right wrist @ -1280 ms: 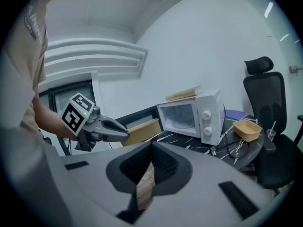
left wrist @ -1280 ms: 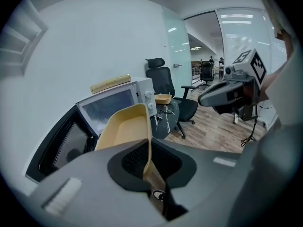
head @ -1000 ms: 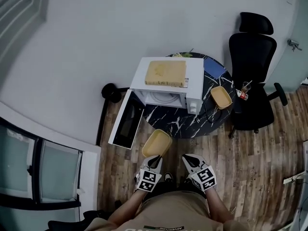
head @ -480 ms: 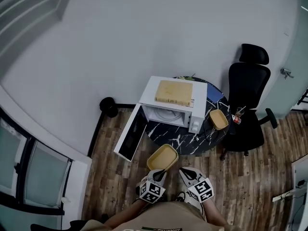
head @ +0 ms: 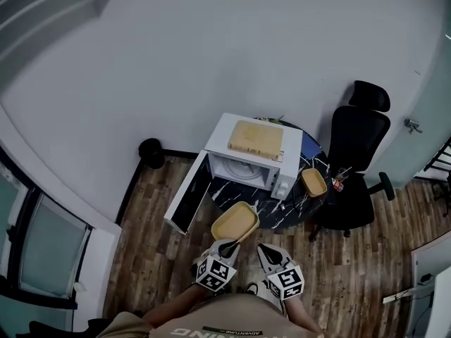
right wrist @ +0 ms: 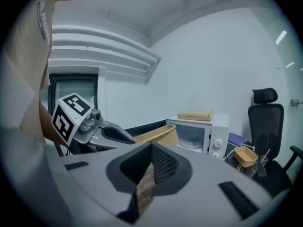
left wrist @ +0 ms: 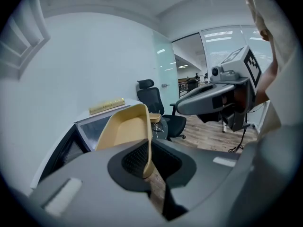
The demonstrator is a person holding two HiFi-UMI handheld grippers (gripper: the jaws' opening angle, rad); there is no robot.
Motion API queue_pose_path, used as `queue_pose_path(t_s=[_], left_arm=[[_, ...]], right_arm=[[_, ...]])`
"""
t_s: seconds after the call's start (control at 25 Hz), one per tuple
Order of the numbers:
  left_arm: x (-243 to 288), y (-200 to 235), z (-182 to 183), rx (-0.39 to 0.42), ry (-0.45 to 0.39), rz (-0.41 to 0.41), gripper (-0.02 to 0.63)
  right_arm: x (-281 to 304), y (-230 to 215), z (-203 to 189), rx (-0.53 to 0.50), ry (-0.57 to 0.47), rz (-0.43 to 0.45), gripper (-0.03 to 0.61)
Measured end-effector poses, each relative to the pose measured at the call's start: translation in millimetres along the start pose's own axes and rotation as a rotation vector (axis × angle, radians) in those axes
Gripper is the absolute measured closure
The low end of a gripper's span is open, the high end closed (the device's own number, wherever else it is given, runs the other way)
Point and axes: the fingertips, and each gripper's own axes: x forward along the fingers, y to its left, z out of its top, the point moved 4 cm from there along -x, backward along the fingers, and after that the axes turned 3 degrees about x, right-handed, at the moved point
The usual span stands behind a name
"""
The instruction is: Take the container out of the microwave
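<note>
Stepping back over the last second, I carried the container [head: 235, 221] well clear of the microwave [head: 250, 162], left gripper [head: 227, 245] clamped on its rim, right gripper [head: 271, 253] closed and empty.

Light even and diffuse, no hard shadows.

Head view: heavy fisheye. Wall and floor lines bow more the farther they lie from the microwave [head: 248, 155], which itself is sharp. Soft shadow on the floor just left of it.

Both gripper views: round black vignette, corners lost.

Left gripper [left wrist: 150, 156] body fills the foreground, blurred. Ceiling lights [left wrist: 222, 34] glare well right of the microwave.

Right gripper view is dimmer, with a bluish cast.
</note>
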Motion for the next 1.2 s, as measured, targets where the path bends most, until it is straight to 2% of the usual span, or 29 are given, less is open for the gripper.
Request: queue_pose_path(t_s=[0.4,0.64,1.08,1.2], left_arm=[[-7.3,22.0,14.5,-0.049,-0.024,-0.006,0.591],[-4.8,25.7,10.3,-0.020,0.006,0.001,0.591],[2.6,28.6,20.9,-0.015,0.005,-0.010,0.589],[2.9,24.0,15.5,-0.054,0.008,-0.021,0.589]], right_arm=[[3.2,7.1,19.7,-0.034,-0.012,0.004,0.572],[4.9,8.9,17.3,-0.077,0.004,0.039,0.572],[24.1,-6.4,25.6,-0.064,-0.004,0.050,0.572],[24.3,-5.1,18.1,-0.051,0.023,0.064,0.572]])
